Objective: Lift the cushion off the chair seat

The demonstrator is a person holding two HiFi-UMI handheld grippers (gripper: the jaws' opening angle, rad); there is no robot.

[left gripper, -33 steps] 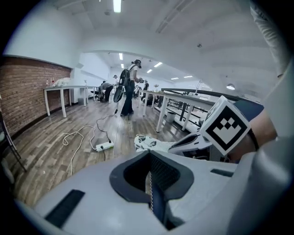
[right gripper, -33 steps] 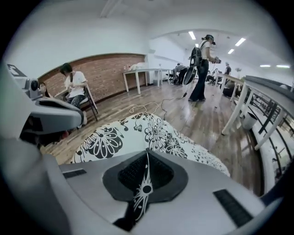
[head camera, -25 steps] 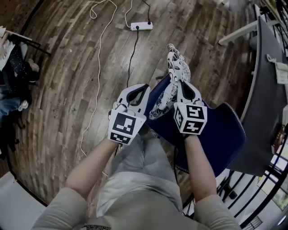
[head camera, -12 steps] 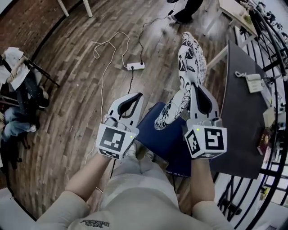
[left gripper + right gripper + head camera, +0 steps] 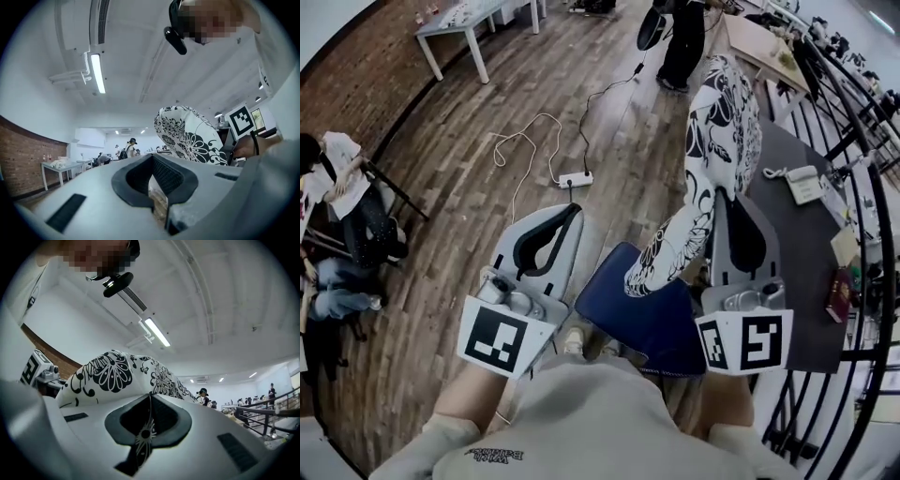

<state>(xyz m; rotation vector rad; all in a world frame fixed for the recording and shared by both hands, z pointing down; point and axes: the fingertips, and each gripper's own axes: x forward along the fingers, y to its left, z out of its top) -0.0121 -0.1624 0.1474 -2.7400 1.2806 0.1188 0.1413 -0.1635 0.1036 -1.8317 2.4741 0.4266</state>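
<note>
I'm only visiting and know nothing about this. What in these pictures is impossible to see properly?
- Chair: the head view shows only its blue seat. The person's body and the cushion hide the legs and any back.
- Cushion's lower part: in the right gripper view, the right gripper, shut on its edge, covers it.
- Items on the dark table: in the head view they are too small, and the right edge cuts some off.
</note>
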